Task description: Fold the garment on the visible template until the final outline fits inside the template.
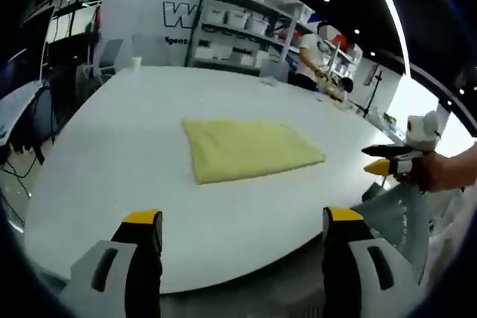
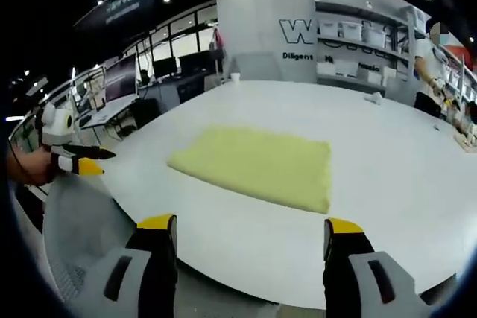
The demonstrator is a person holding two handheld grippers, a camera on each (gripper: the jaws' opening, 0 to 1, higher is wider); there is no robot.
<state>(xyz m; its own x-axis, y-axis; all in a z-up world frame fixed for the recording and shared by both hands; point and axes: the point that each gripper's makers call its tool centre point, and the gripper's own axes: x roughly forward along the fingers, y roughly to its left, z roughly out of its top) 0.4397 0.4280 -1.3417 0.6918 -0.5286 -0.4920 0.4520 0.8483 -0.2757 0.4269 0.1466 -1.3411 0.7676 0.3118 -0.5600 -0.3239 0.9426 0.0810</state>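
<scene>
A pale yellow garment (image 1: pixel 250 149) lies folded flat into a rough rectangle on the white table (image 1: pixel 112 147); in the right gripper view the same garment (image 2: pixel 257 165) lies mid-table. I cannot make out a template outline. My left gripper (image 1: pixel 242 232) hangs open at the table's near edge, well short of the cloth, nothing between its yellow-tipped jaws. My right gripper (image 2: pixel 250 240) is open too, back from the edge. In the left gripper view the right gripper (image 1: pixel 391 161) enters from the right, held in a hand. In the right gripper view the left gripper (image 2: pixel 78 161) shows at the left.
Shelving with white bins (image 1: pixel 238 31) stands behind the table. A person (image 1: pixel 309 53) works at its far end. A small white cup (image 2: pixel 235 77) sits on the far side of the table. Desks with monitors (image 2: pixel 160 68) line the left background.
</scene>
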